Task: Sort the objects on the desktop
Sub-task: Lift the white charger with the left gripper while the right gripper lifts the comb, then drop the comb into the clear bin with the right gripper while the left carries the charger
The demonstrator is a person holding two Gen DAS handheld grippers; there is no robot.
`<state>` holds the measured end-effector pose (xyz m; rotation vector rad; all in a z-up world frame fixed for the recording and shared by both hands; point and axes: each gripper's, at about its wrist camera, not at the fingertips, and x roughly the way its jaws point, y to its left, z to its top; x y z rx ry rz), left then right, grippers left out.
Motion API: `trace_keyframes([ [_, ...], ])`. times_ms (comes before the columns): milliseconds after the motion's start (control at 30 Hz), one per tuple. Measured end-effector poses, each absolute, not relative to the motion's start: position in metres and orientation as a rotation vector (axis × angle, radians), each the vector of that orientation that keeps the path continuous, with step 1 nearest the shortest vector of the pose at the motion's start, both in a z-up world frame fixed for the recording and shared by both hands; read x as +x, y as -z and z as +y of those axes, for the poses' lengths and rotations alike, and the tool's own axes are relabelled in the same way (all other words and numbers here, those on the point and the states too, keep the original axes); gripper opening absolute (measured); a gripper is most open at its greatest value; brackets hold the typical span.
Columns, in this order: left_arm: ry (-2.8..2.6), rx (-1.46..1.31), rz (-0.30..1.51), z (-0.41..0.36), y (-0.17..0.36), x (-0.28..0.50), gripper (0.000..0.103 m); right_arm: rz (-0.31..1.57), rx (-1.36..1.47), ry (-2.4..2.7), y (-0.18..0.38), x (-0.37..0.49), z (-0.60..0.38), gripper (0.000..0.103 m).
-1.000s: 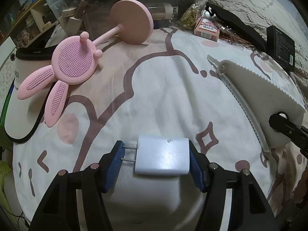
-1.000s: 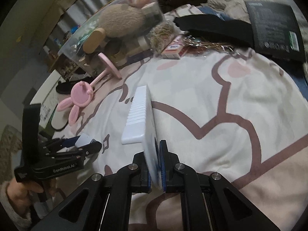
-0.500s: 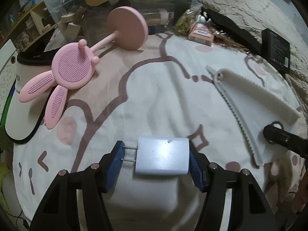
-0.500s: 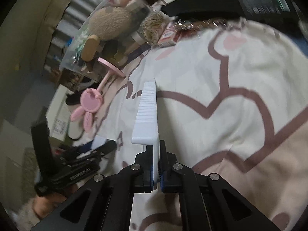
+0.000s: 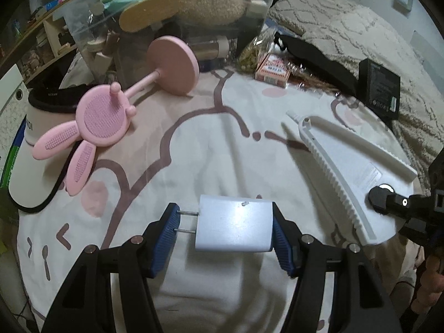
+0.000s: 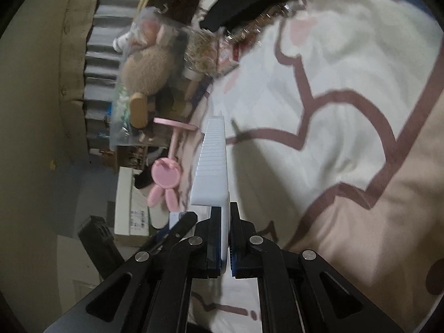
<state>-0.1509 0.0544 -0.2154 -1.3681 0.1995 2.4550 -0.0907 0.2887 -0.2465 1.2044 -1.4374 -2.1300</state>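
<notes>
My left gripper (image 5: 224,222) is shut on a white charger plug (image 5: 234,227). Its two prongs press into the left blue pad, and it hangs a little above the cream cartoon-print cloth (image 5: 211,155). My right gripper (image 6: 225,238) is shut on the edge of a flat white plastic wedge with a saw-toothed rim (image 6: 212,166). The left wrist view shows that wedge (image 5: 349,163) at the right, its labelled face up, with the right gripper (image 5: 388,201) clamped on its near corner. In the right wrist view the left gripper (image 6: 177,226) shows at the lower left.
A pink rabbit-shaped stand (image 5: 97,116) lies at the left, partly over a white visor cap (image 5: 30,172). A clear bin with a plush toy (image 5: 194,8) stands at the back. A card deck (image 5: 273,69), a black strap (image 5: 313,58) and a black box (image 5: 380,88) lie back right.
The right gripper has rolled, so the white wedge now shows its flat labelled face in the left wrist view. My left gripper rose slightly with the charger in it.
</notes>
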Motion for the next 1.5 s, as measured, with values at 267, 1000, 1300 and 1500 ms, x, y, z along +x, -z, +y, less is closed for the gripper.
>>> trace_keyframes([
  [267,-2.521,-1.262,0.192,0.05,0.185,-0.161,0.062,-1.311,1.1,2.265,0.189,-0.115,0.305,0.006],
  [1000,-2.733,-0.866,0.013,0.015,0.065,-0.256,0.062,-0.965,0.888,2.381,0.039,-0.241,0.272,0.006],
  [1300,-2.828,-0.886,-0.105,-0.042,0.073,-0.264,0.062,-0.907,0.933,2.334,0.023,-0.31,0.202,0.006],
  [1500,-2.882,-0.904,-0.176,-0.081,0.079,-0.263,0.062,-0.814,1.014,2.342,0.016,-0.351,0.139,0.006],
])
